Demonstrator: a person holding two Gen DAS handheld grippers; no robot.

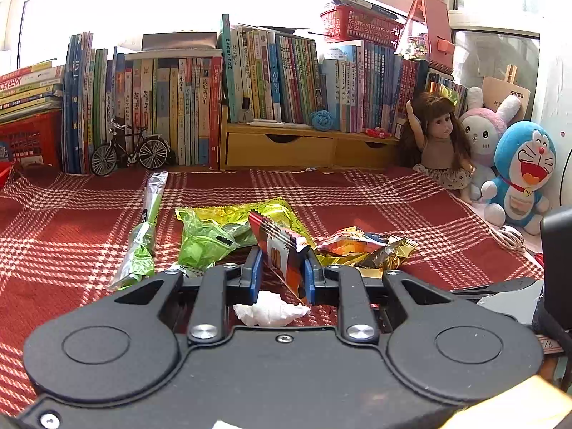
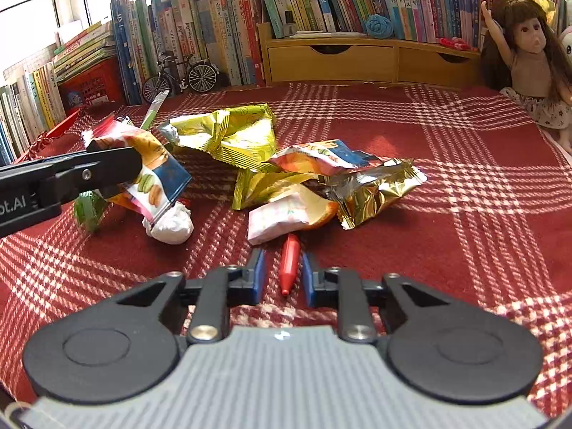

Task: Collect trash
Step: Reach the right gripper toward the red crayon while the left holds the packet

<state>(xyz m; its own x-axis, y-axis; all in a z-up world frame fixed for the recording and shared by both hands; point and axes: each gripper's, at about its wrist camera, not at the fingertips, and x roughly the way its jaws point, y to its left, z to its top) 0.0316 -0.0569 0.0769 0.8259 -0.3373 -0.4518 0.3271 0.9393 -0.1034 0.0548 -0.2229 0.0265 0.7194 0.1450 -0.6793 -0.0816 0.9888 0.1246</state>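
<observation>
Everything sits around the crumpled white tissue (image 2: 171,227) on the red plaid cloth (image 2: 464,178). Just left of and above it, the left gripper (image 1: 282,273) has its pads pinched on a macaron snack wrapper (image 2: 157,175), lifted off the cloth. Right of the tissue lies the wrapper pile (image 2: 321,178), and nearer, the right gripper (image 2: 282,273) has its pads narrowed around a red crayon (image 2: 289,262); actual contact is hard to tell.
</observation>
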